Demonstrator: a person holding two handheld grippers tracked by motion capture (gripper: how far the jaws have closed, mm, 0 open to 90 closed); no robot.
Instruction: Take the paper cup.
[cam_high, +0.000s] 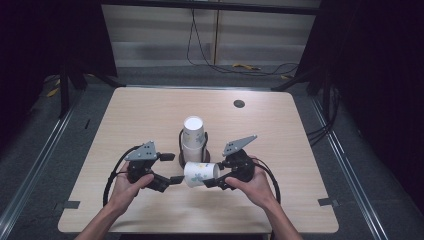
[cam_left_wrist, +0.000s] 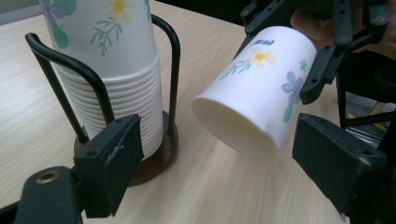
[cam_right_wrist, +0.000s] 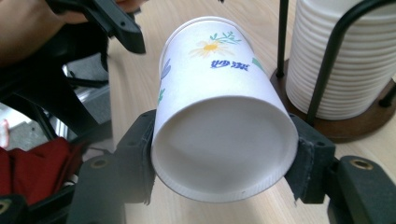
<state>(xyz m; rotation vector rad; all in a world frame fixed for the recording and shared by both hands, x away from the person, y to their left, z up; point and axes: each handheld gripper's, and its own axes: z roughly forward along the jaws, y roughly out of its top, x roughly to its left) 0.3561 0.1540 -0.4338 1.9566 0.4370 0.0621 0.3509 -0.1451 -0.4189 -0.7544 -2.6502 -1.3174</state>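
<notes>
Desk (cam_high: 150, 115) of pale wood is seen from above, with a dark round grommet (cam_high: 239, 103) near its far edge. A paper cup (cam_high: 201, 173) with flower print is held on its side above the desk, clamped at its base end by the right tool (cam_high: 218, 180). The left tool (cam_high: 176, 168) is spread wide, its jaws flanking the cup's closed bottom without contact. Just behind, a stack of cups (cam_high: 193, 137) stands inverted in a black wire holder (cam_left_wrist: 100, 88) on a dark wooden base (cam_right_wrist: 355, 123). A red cloth (cam_right_wrist: 39, 165) lies below the desk edge.
</notes>
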